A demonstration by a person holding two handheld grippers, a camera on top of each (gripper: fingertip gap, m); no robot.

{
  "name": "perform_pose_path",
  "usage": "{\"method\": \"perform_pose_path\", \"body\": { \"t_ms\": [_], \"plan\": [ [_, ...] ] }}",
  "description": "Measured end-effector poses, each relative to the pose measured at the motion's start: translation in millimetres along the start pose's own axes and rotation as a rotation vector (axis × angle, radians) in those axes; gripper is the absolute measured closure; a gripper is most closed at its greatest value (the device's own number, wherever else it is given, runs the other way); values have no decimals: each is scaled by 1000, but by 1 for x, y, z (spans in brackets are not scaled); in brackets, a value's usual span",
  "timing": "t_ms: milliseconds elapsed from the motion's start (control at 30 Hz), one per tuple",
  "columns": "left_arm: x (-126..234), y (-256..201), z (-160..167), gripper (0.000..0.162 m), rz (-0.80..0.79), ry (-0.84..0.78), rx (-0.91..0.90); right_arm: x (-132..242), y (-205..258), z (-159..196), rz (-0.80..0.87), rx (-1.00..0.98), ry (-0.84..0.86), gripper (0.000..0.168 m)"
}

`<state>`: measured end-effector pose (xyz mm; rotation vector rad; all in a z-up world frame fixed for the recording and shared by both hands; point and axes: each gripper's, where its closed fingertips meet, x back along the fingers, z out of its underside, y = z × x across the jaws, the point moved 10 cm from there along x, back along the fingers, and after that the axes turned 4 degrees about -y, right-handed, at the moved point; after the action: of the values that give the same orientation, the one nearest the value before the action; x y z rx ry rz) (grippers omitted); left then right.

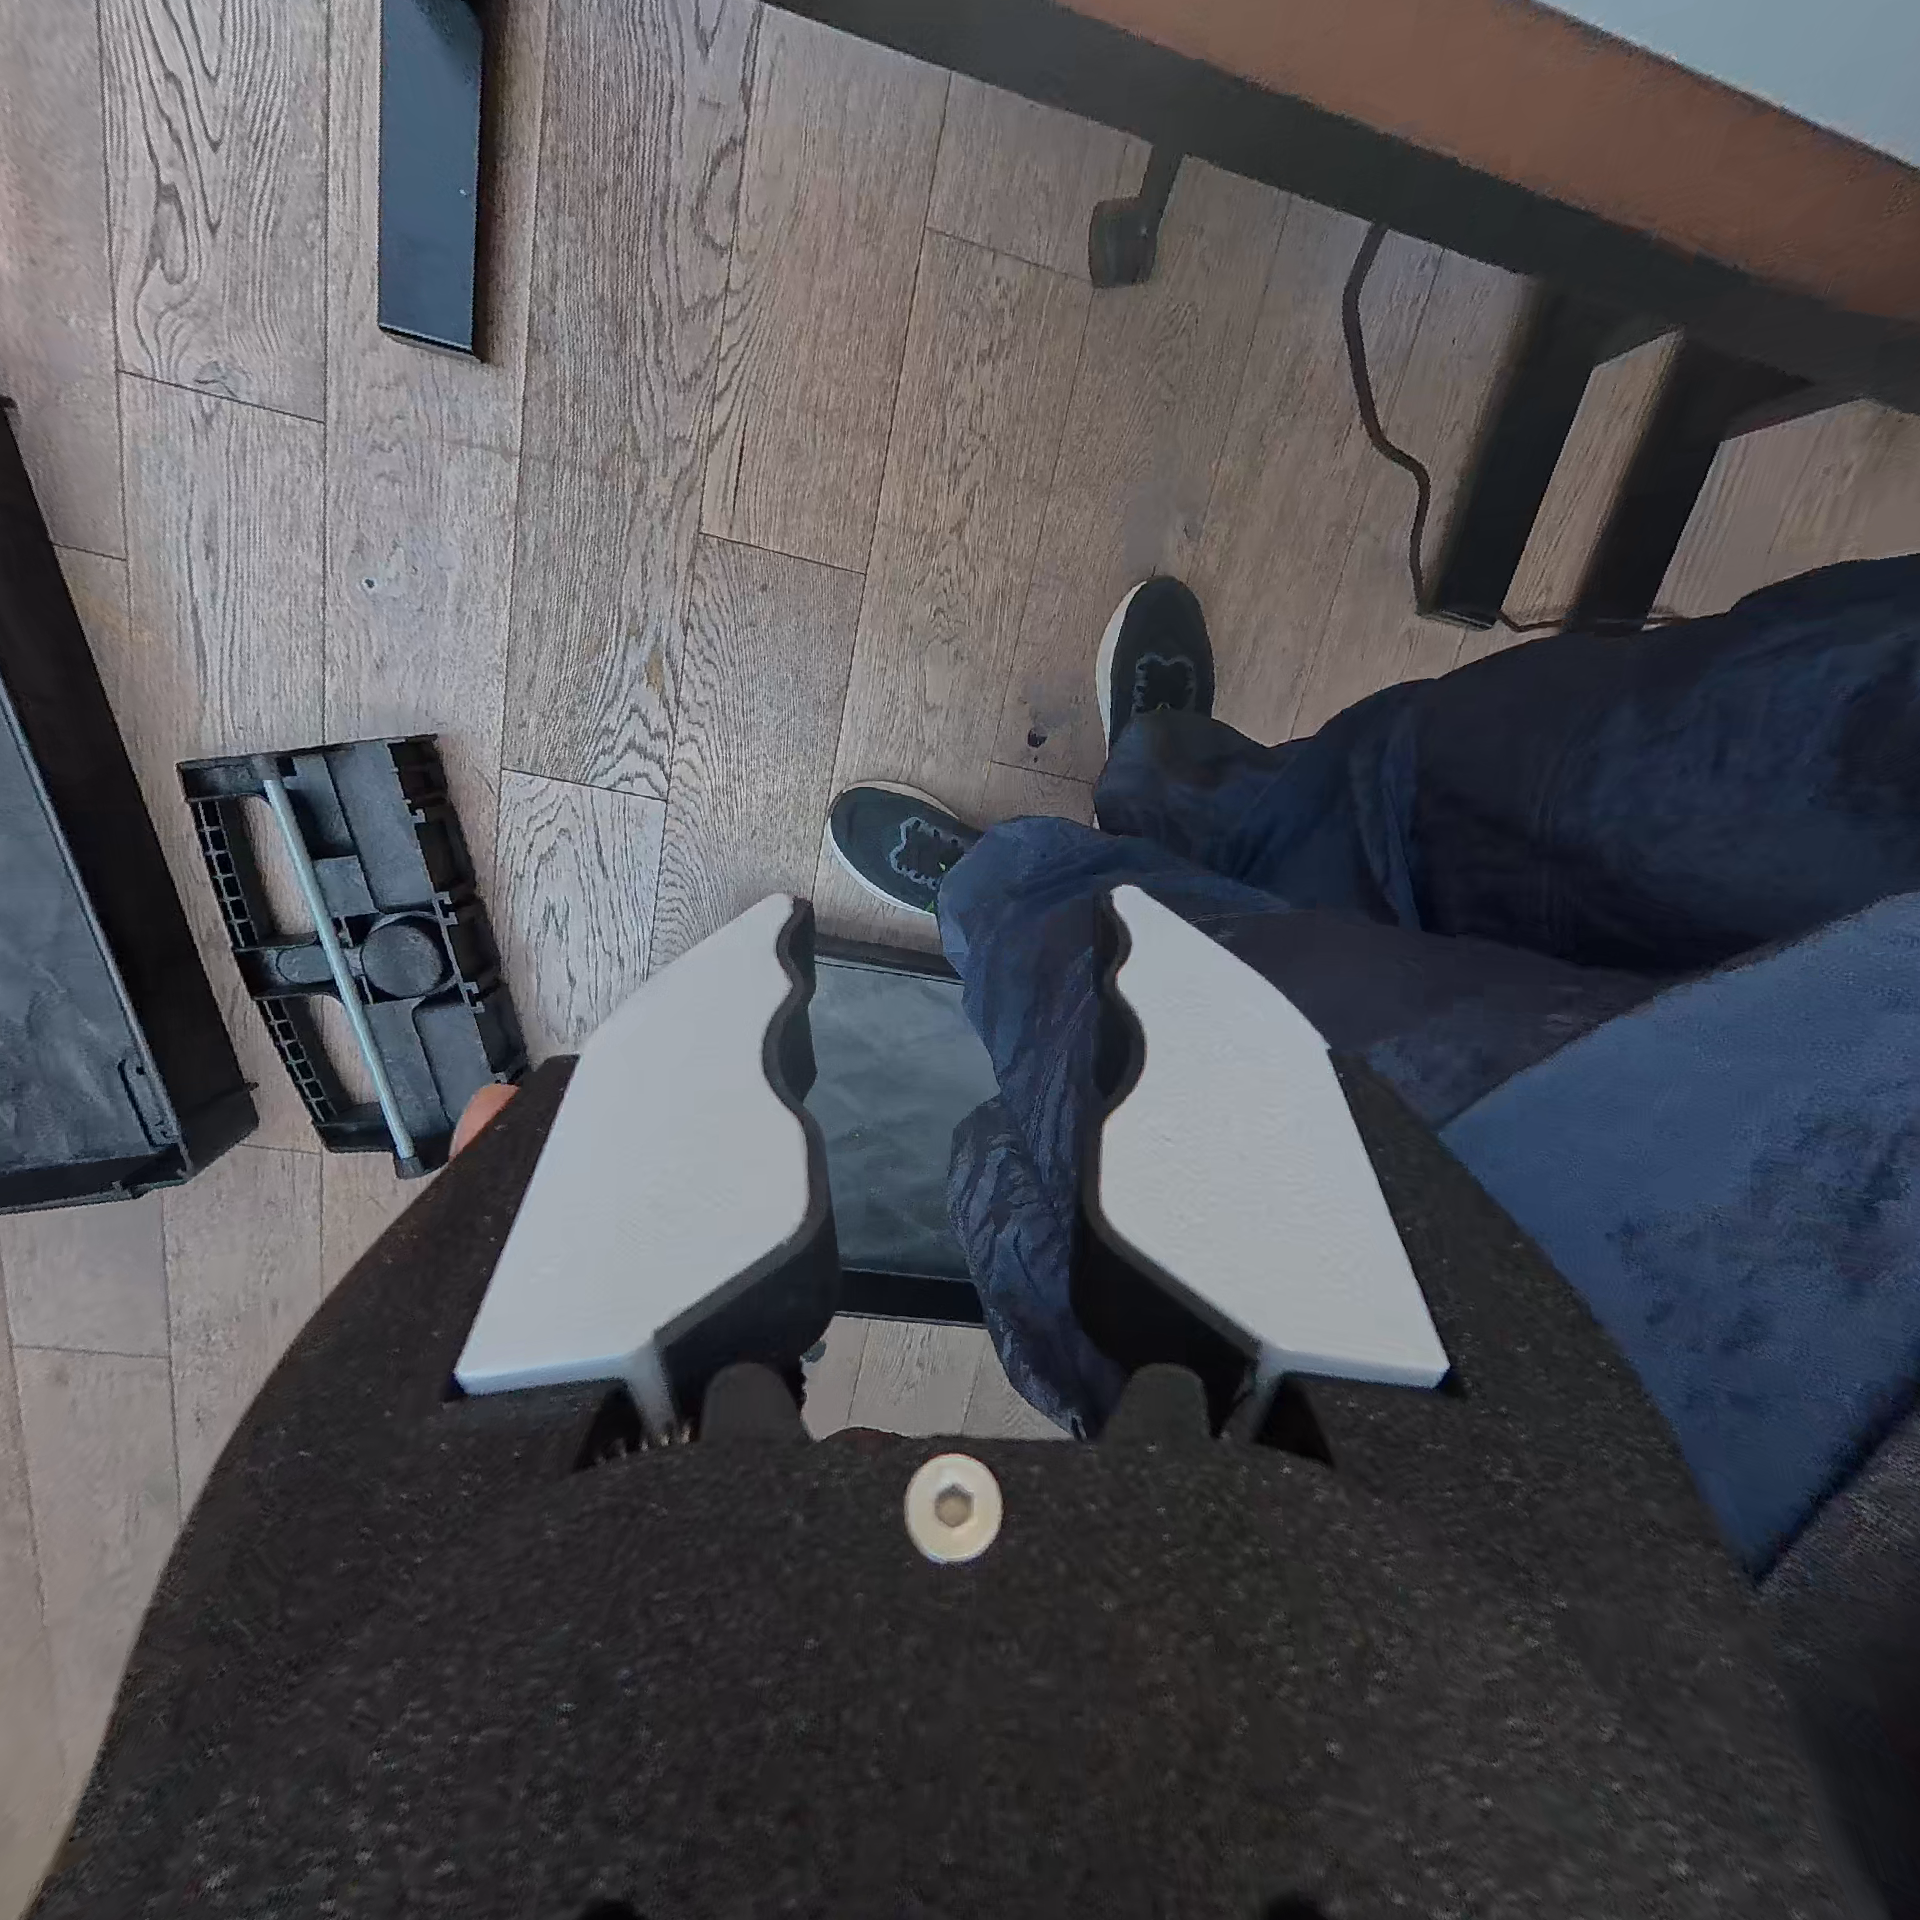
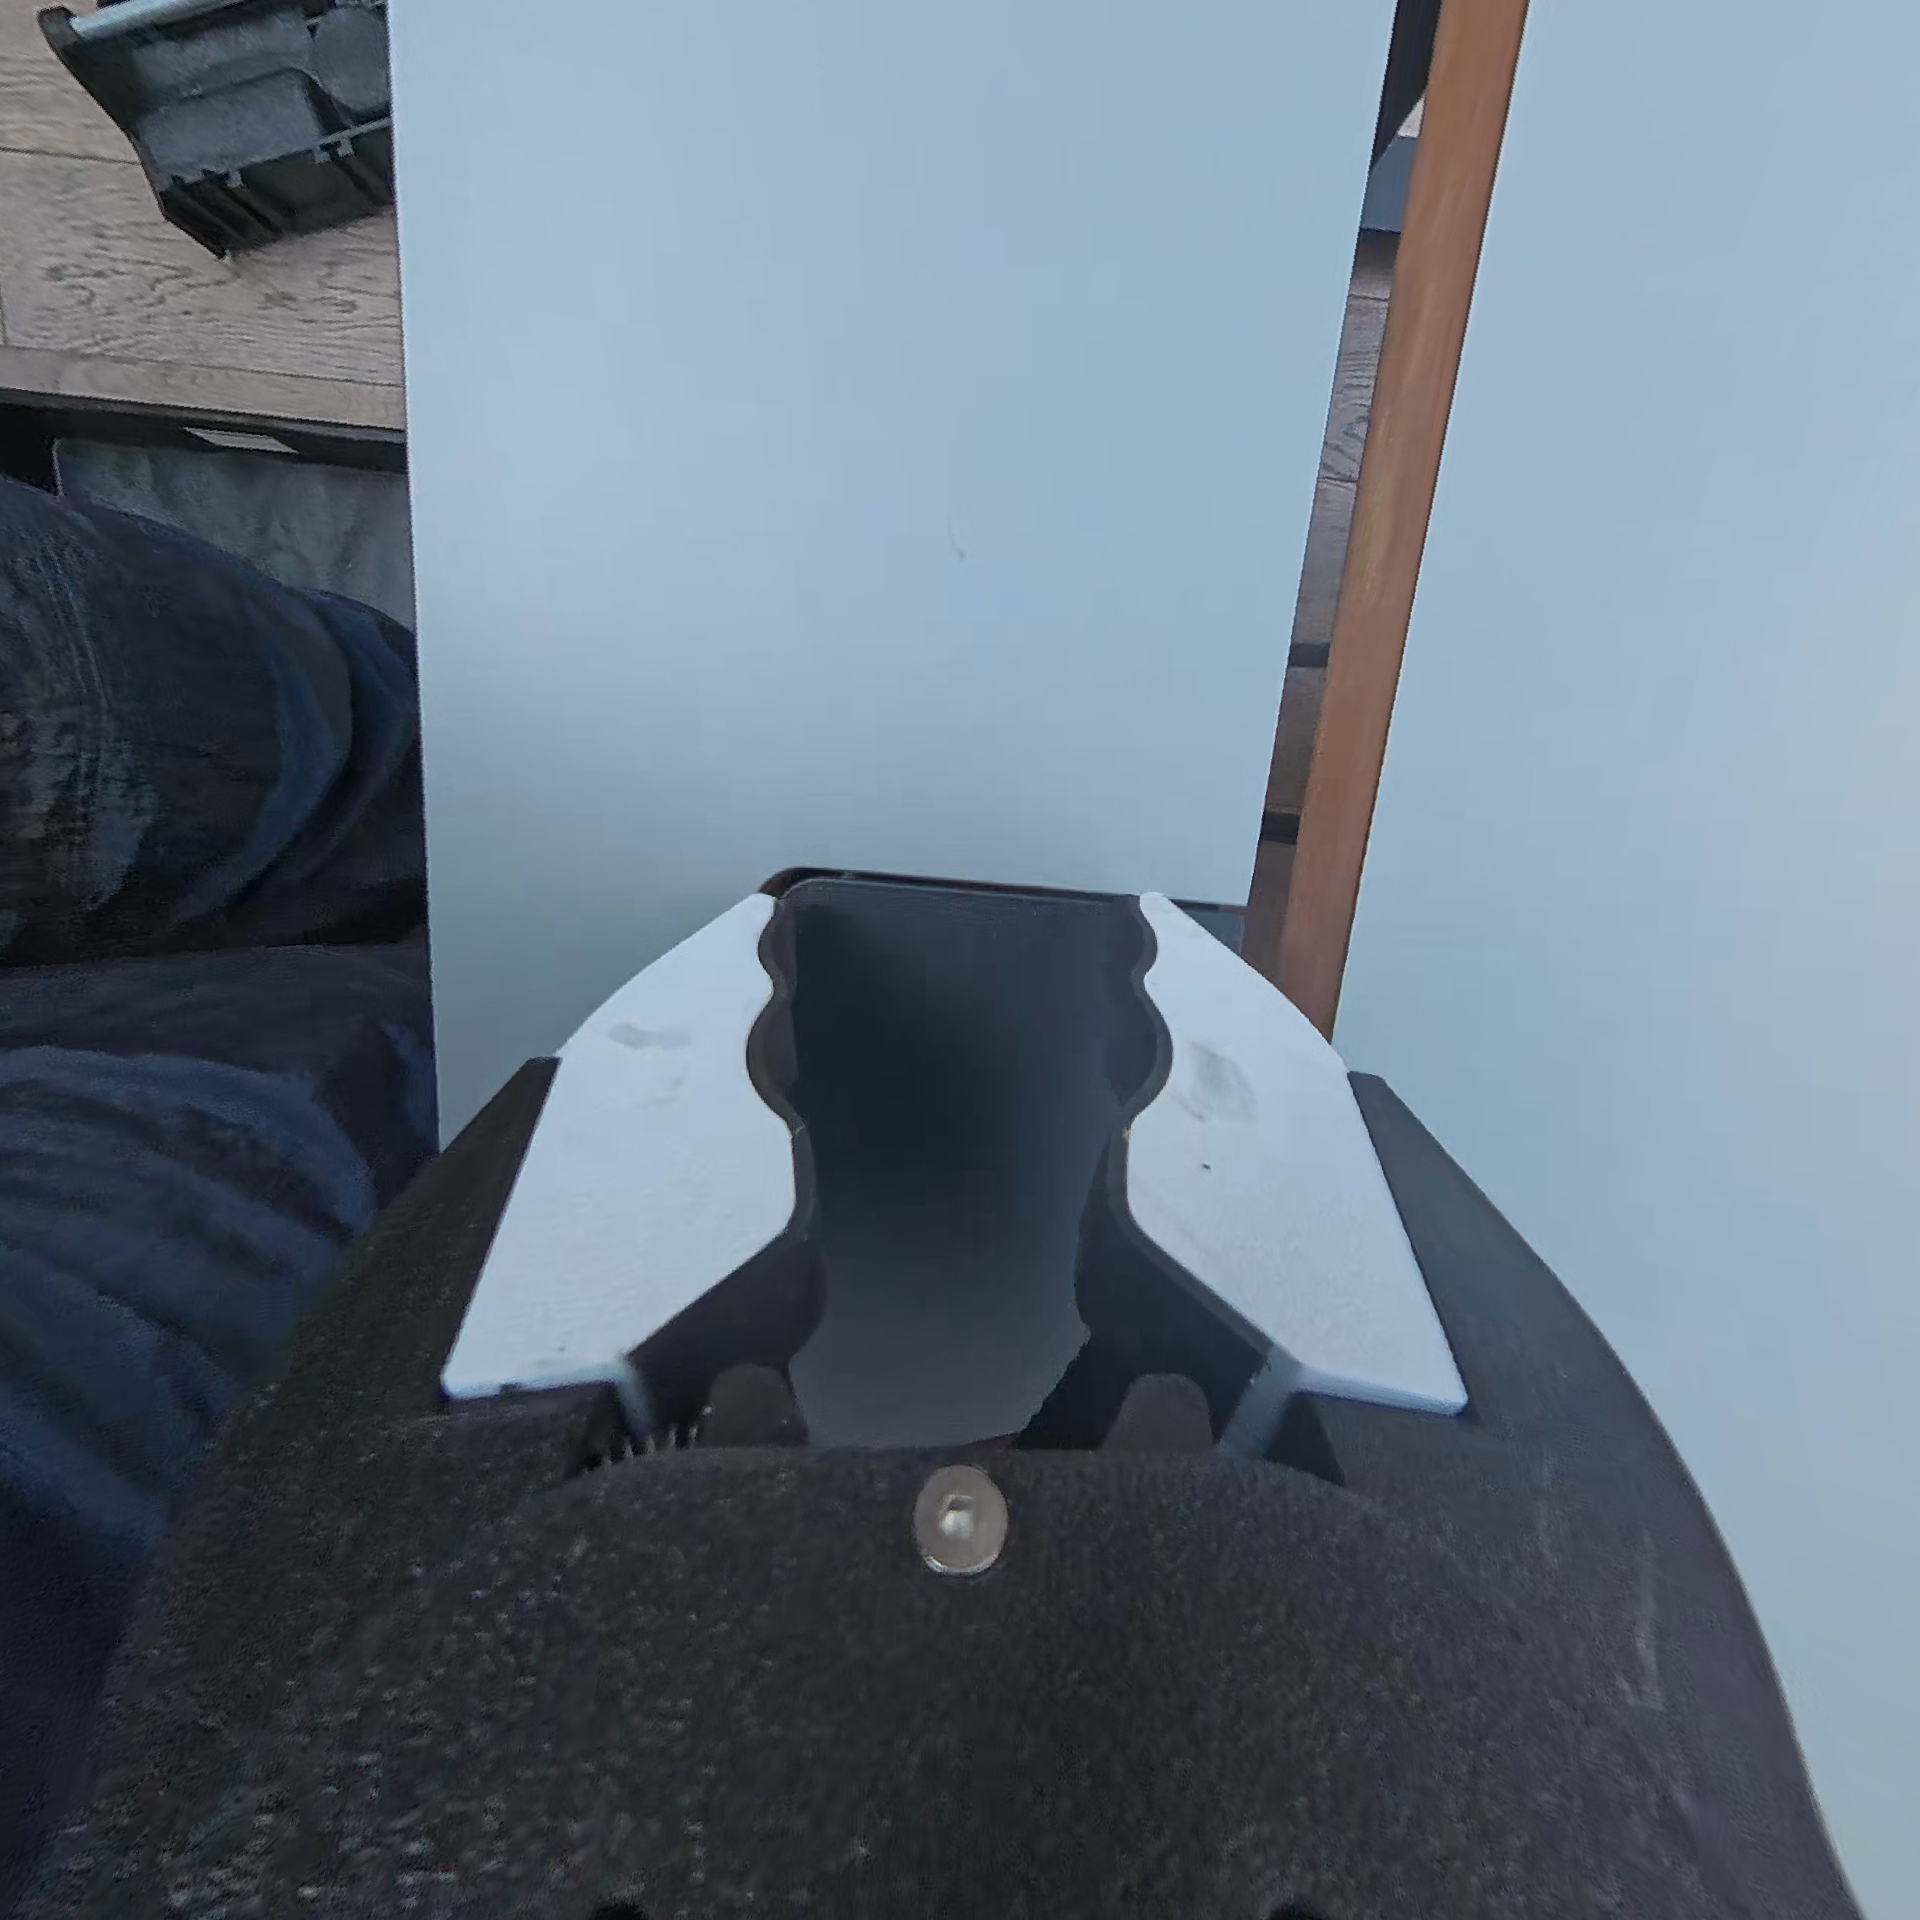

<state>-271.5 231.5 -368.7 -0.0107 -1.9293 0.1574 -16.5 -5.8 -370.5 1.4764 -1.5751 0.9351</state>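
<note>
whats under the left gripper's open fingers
Between the left gripper's open fingers: a dark glossy panel on the grey wood-plank floor, and a dark blue trouser leg covering the panel's right part.

Wood-plank floor under a pale tabletop with a brown edge

The grey-brown plank floor (image 1: 644, 436) runs beneath a tabletop (image 2: 831, 436) edged in brown wood (image 1: 1507, 135) on black legs (image 1: 1507, 468); a black cable (image 1: 1382, 416) trails down beside one leg, a black ribbed plastic part (image 1: 353, 945) with a metal rod lies on the boards, and soft daylight falls evenly.
</note>
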Motion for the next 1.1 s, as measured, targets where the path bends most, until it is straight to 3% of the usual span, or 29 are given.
{"method": "perform_pose_path", "body": {
  "t_ms": [133,367,1100],
  "plan": [
    [-3,11,-8,110,29,0,-40,5,6,15,23,-106,50,109],
    [-3,31,1,110,75,-20,-3,9,24,1,43,-120,56,110],
    [34,91,165,109,34,-26,432,-31,62,-104,20,105,99,110]
  ]
}}
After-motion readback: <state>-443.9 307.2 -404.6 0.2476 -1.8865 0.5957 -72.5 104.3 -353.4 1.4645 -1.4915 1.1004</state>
